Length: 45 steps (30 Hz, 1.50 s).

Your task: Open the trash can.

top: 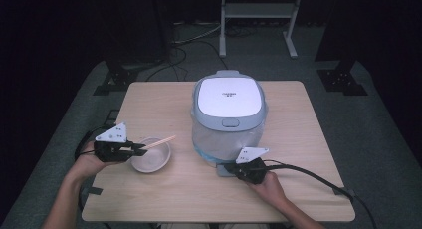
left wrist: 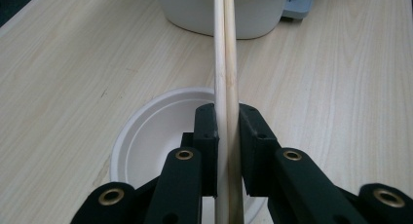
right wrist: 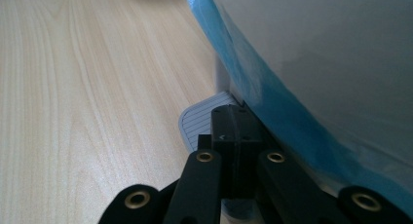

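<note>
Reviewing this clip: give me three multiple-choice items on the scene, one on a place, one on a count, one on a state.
1. Where is the white bowl?
A. left of the rice cooker
B. on its lid
C. behind it

2. How many chopsticks does the left gripper hold?
A. one
B. two
C. four

3. The cooker's lid is:
A. closed
B. wide open
C. lying on the table

Key: 1 A, the high view shows the bowl beside the cooker's left; 2 B, two sticks run between the jaws; 3 A, the lid sits flat on the cooker.

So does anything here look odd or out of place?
Nothing spilled or broken. The one oddity is the clear, blue-edged film wrapped around the rice cooker, like packaging left on. The bowl sits upright.
</note>
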Each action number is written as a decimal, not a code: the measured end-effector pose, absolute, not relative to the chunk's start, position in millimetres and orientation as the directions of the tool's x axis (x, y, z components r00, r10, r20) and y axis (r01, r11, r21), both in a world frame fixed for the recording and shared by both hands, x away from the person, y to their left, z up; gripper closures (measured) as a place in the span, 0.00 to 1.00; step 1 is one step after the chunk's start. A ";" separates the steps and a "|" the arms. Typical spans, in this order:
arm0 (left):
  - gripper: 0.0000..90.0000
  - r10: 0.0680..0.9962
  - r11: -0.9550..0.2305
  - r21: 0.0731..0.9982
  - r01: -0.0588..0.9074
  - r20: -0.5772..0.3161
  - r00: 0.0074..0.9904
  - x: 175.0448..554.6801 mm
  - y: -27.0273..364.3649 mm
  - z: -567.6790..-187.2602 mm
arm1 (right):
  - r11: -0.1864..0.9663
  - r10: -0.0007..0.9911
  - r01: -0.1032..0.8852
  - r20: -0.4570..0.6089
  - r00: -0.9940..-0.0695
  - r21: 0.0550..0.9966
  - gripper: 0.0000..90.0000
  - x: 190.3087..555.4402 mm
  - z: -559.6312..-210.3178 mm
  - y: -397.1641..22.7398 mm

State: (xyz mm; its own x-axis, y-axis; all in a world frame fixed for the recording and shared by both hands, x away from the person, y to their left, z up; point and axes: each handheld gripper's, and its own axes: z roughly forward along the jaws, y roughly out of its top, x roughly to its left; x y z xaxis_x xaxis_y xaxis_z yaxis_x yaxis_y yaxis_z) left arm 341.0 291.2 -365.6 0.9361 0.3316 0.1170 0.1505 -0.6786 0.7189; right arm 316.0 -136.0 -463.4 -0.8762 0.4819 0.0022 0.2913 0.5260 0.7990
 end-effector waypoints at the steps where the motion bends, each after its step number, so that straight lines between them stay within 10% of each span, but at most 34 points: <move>1: 0.88 0.332 -0.678 0.720 0.151 0.116 0.936 340.5 291.2 -364.2 | 0.523 0.480 0.289 0.003 -0.877 0.802 1.00 316.3 -464.2 -136.6; 45: 0.88 0.242 -0.702 0.712 0.024 0.207 0.948 337.0 256.2 -286.4 | 0.576 0.451 0.275 -0.019 -0.892 0.770 1.00 311.8 -472.6 -133.1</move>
